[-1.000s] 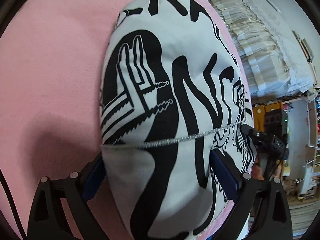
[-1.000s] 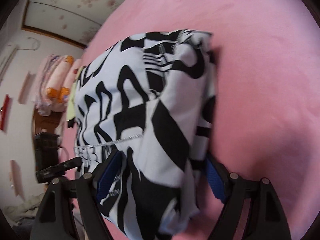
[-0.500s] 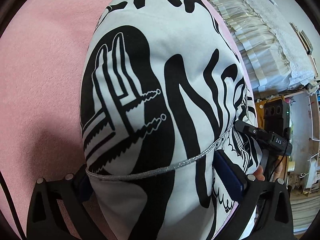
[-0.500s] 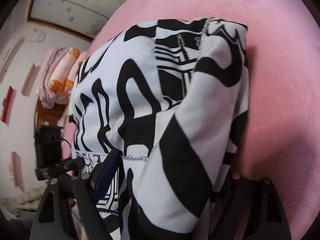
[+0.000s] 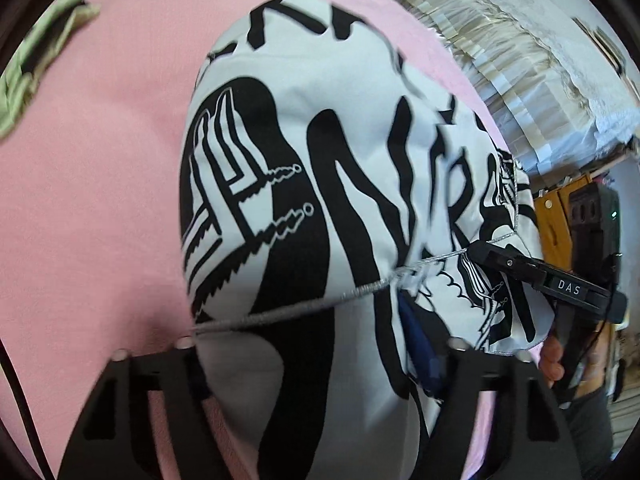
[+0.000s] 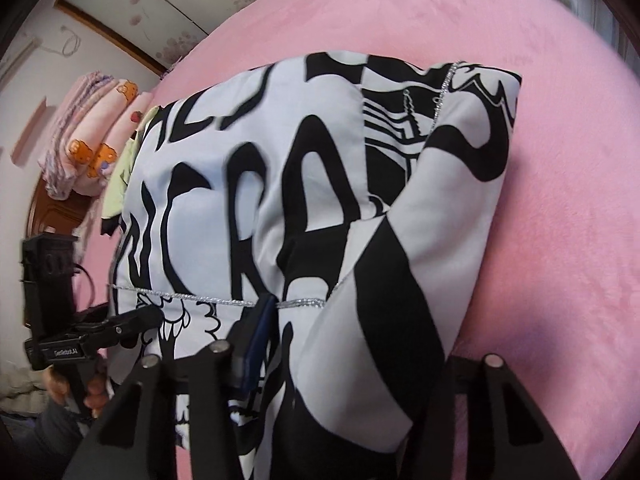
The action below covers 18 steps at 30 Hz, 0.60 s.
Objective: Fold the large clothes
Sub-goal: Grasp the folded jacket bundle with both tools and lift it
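Left wrist: garment (image 5: pixel 320 184) between left gripper (image 5: pixel 308 344) fingers

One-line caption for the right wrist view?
Right gripper closing on a black-and-white printed garment over the pink bedspread.

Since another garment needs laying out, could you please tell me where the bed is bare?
Free: pink bedspread between the black-and-white printed garment and the pale green cloth; also the wide stretch on its opposite side. Crowded: the near edge, where both tools close on fabric.
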Each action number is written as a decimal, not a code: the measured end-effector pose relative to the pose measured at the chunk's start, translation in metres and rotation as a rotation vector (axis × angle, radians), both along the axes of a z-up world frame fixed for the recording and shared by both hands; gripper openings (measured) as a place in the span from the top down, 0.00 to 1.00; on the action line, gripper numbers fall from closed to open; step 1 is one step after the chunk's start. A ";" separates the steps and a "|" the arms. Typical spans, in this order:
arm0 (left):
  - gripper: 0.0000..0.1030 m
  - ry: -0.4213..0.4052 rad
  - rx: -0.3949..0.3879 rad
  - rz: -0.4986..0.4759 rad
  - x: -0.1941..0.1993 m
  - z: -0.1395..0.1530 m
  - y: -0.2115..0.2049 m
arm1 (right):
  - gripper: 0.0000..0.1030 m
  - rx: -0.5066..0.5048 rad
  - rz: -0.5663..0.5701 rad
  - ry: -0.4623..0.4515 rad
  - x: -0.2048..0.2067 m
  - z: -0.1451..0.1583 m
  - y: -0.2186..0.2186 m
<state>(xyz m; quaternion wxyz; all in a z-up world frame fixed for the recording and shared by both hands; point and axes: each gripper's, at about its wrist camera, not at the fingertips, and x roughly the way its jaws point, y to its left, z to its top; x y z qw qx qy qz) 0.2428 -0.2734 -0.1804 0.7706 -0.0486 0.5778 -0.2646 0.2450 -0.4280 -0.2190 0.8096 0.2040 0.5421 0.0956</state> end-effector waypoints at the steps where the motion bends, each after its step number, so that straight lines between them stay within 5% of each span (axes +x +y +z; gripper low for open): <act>1: 0.47 -0.020 0.007 -0.007 -0.004 0.006 -0.002 | 0.62 -0.012 -0.001 -0.008 -0.002 0.005 0.004; 6: 0.55 -0.097 0.058 -0.026 -0.031 0.038 -0.009 | 0.74 -0.089 -0.010 -0.030 -0.022 0.034 0.037; 18: 0.57 -0.080 0.107 0.005 -0.129 0.076 0.052 | 0.76 -0.047 0.030 -0.016 -0.081 0.054 0.130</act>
